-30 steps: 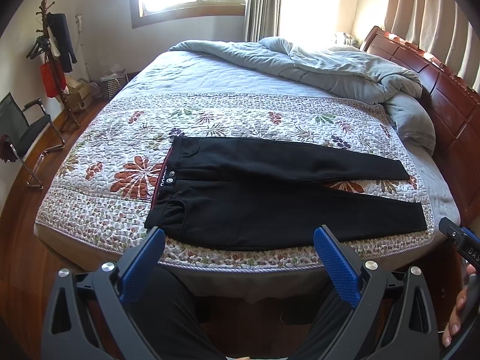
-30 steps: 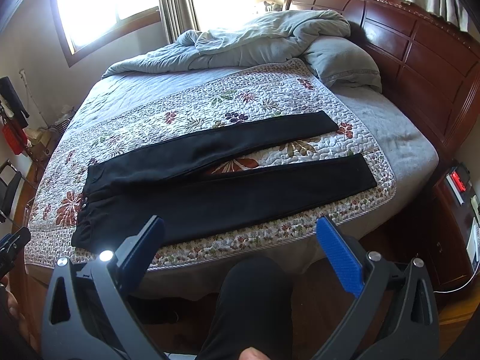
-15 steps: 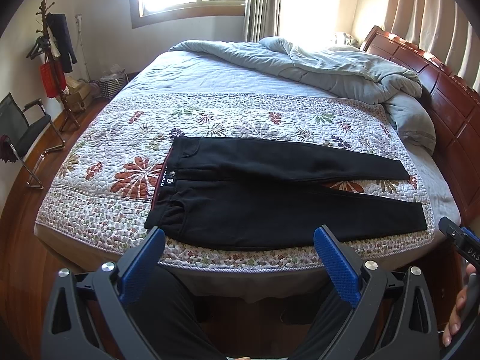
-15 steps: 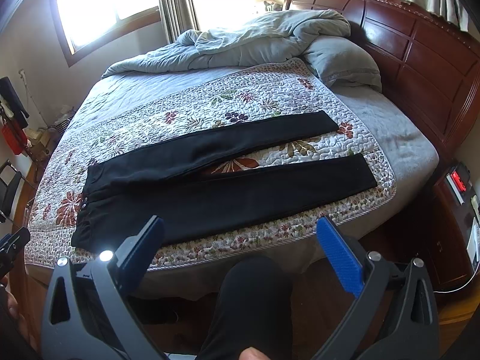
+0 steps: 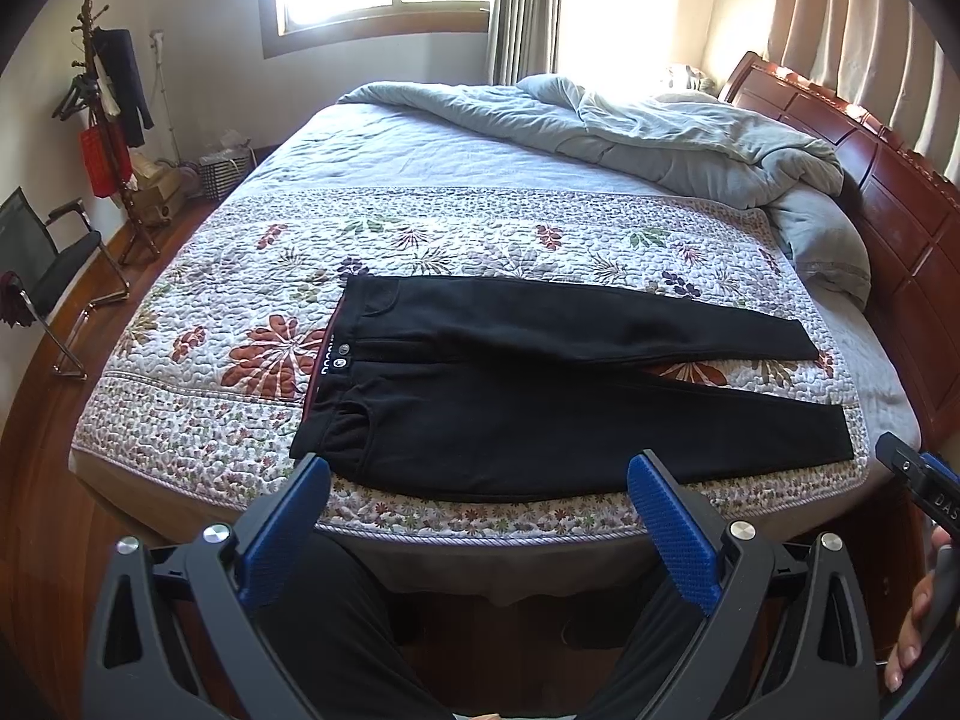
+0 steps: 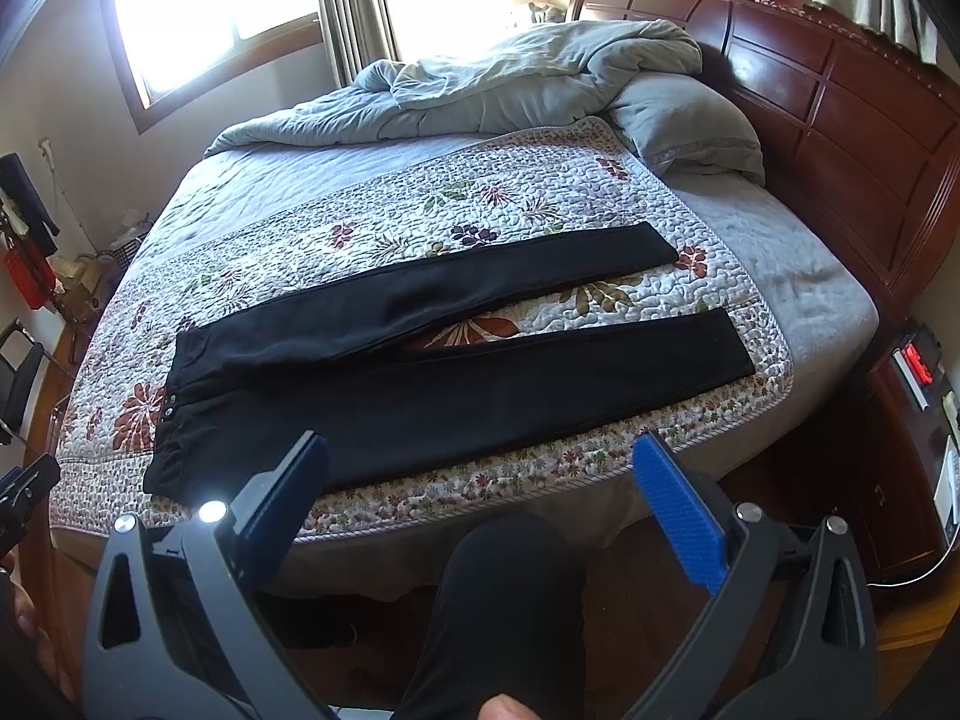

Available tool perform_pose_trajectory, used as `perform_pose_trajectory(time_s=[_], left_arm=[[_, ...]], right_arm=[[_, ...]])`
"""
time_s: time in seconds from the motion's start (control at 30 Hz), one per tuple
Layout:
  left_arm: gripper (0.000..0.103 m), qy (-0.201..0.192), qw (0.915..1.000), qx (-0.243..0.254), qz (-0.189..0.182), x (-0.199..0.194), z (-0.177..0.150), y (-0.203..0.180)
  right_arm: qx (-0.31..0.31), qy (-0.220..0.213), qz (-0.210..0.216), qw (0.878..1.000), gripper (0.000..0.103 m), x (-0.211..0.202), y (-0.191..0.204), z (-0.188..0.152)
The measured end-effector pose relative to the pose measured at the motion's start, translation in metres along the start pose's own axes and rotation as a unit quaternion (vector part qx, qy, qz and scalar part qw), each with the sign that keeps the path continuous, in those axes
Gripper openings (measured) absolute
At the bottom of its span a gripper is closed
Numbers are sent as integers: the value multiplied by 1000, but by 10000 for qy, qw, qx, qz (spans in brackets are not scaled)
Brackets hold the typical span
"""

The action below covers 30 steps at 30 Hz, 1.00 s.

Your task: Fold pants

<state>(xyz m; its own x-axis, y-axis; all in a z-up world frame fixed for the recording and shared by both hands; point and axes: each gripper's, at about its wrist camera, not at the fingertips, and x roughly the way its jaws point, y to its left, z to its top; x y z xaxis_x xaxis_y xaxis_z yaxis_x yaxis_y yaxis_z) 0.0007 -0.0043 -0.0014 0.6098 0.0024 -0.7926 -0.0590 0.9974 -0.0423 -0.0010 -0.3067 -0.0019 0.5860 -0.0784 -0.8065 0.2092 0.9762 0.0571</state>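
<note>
Black pants [image 5: 540, 396] lie flat on the floral quilt [image 5: 420, 240] of the bed, waistband to the left, both legs spread apart and pointing right. They also show in the right wrist view [image 6: 456, 372]. My left gripper [image 5: 480, 480] is open and empty, held above the bed's near edge, short of the pants' near leg. My right gripper [image 6: 480, 462] is open and empty too, held in front of the bed's near edge, apart from the pants.
A rumpled grey duvet [image 5: 660, 126] and pillow [image 6: 690, 120] lie at the far side by the wooden headboard [image 6: 840, 120]. A coat stand [image 5: 108, 120] and chair [image 5: 42, 264] stand left. A nightstand [image 6: 918, 420] is at right. My legs [image 6: 510, 600] are below.
</note>
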Motion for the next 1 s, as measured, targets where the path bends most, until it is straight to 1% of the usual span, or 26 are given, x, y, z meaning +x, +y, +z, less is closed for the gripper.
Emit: perform_pose_trajectory(time_s=[0.37, 0.57, 0.6, 0.67, 0.7, 0.73, 0.77, 0.8, 0.87, 0.9, 0.93, 0.97, 1.0], left_arm=[[99, 8, 10000, -4, -21, -1, 1, -1], [99, 101, 9999, 1, -89, 6, 1, 0], [99, 129, 9998, -8, -176, 11, 1, 2], [99, 176, 9981, -49, -580, 20, -2, 8], [99, 234, 9951, -139, -950, 28, -4, 15], [99, 247, 9929, -165, -1148, 33, -5, 20], [99, 219, 9911, -129, -1303, 37, -6, 23], [99, 140, 9911, 12, -1327, 42, -7, 27], [99, 62, 9927, 476, -1111, 51, -9, 29], [99, 72, 9922, 601, -1094, 54, -9, 30], [99, 125, 9908, 736, -1130, 60, -10, 31], [99, 329, 9880, 861, -1242, 71, -11, 34], [99, 472, 9870, 906, -1242, 79, -14, 36]], right_arm=[[0, 4, -7, 10000, 101, 0, -1, 1], [-5, 77, -18, 10000, 101, 6, -1, 0], [-4, 98, -10, 10000, 101, 7, -1, 0], [-20, 123, -15, 9999, 101, 11, 0, -1], [-37, 117, -4, 9999, 101, 12, 1, -1], [-80, 84, 3, 9999, 101, 15, 2, -1], [-131, 35, -9, 9999, 101, 16, 4, -2], [-223, -114, 4, 9997, 101, 15, 6, -2], [-438, -744, 136, 9962, 101, 8, 10, -6], [-621, -1182, 128, 9910, 101, 4, 12, -9], [-857, -1421, 52, 9861, 101, 8, 13, -13], [-1058, -1349, -46, 9852, 101, 18, 14, -12], [-1139, -1174, -108, 9865, 101, 27, 13, -9]])
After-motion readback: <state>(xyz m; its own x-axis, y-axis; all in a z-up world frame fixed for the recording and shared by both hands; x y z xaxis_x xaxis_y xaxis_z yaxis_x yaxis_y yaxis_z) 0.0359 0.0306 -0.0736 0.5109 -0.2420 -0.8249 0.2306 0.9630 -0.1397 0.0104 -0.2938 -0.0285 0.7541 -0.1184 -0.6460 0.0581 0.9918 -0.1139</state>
